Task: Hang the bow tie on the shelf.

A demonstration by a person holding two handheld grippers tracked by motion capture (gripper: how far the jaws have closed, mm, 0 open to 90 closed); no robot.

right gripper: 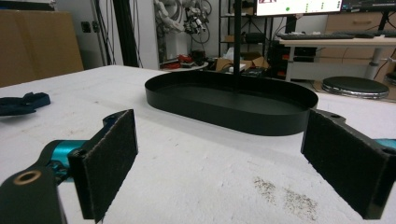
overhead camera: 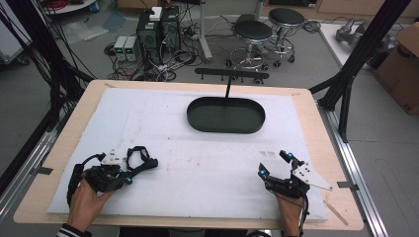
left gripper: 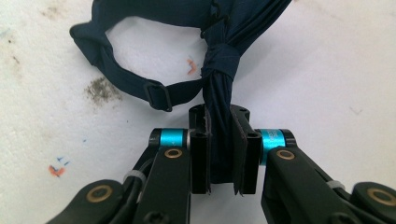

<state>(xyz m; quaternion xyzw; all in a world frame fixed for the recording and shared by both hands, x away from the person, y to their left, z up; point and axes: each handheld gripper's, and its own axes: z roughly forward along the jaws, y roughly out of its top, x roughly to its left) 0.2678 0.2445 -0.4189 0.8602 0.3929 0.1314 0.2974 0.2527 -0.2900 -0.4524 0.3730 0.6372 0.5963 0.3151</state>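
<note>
A dark navy bow tie [overhead camera: 141,159] with a looped strap lies on the white mat at the front left. My left gripper [overhead camera: 129,174] is shut on one wing of it; in the left gripper view the cloth [left gripper: 219,121] is pinched between the jaws, with the knot [left gripper: 220,63] and the strap loop [left gripper: 126,79] beyond. My right gripper [overhead camera: 273,163] rests open at the front right with nothing between its pads [right gripper: 109,161]. An oval black tray [overhead camera: 226,115] with an upright post and hanger bar sits at the middle back; its wall [right gripper: 229,109] faces the right gripper.
The white mat [overhead camera: 197,163] covers most of the wooden table. Dirt specks mark the mat near the right gripper [right gripper: 285,196]. Two stools [overhead camera: 253,32], computer boxes and cables stand on the floor behind the table. A cardboard box [overhead camera: 402,64] is at the far right.
</note>
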